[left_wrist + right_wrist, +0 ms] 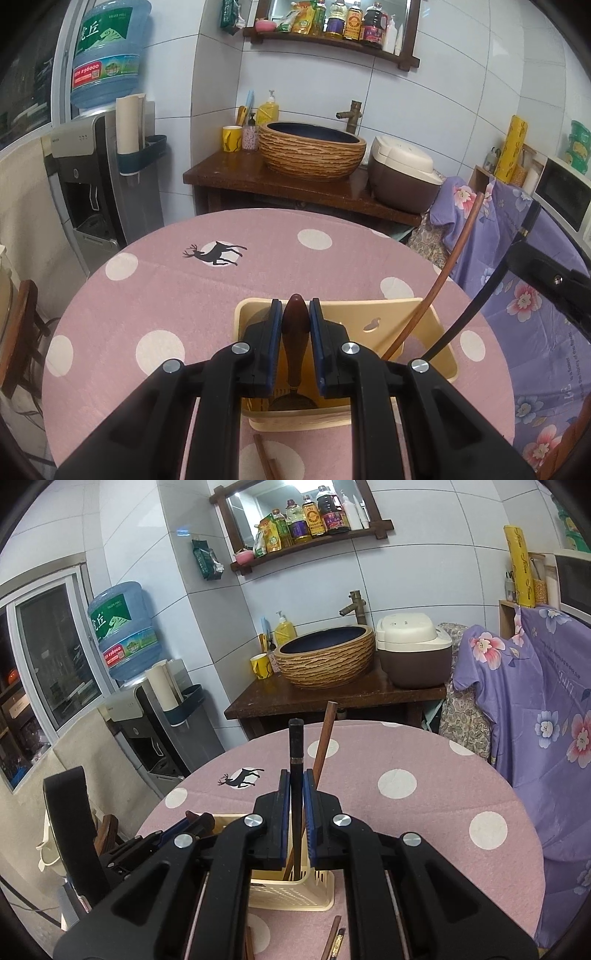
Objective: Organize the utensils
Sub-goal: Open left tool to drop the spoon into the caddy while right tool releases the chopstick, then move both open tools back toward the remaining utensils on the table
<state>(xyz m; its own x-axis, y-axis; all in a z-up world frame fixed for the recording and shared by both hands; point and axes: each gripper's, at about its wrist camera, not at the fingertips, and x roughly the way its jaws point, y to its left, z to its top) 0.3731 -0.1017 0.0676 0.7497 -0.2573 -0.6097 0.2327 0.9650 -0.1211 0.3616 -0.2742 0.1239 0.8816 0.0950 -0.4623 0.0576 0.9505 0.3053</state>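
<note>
- Left tool (295,321): blue-padded fingers pressed against both sides of a dark wooden handle (294,332). Handle stands upright between the pads, its rounded top poking just above the fingertips.
- Below that handle, a metal mesh head (291,400) sits down inside the cream utensil holder (373,314); exact utensil type cannot be told.
- Left tool hangs directly over the holder's left compartment, fingers pointing across the tabletop.
- Right tool (296,797): pads pinching a black chopstick (296,746), gripped partway along its length. Upper end rises well above the fingertips; lower end reaches into the holder's slotted right compartment (295,886).
- A brown chopstick (325,734) leans just beside the black one, to its right, lower end in the same compartment. It is not between the pads.
- From the left wrist view, the brown chopstick (439,273) and the black one (476,302) both slant up to the right out of the holder; right tool's body shows at the frame's right edge.
- Holder rests on the pink polka-dot tabletop (424,805), near its front edge.
- More chopsticks (334,938) lie flat on the cloth in front of the holder, apart from both tools.
</note>
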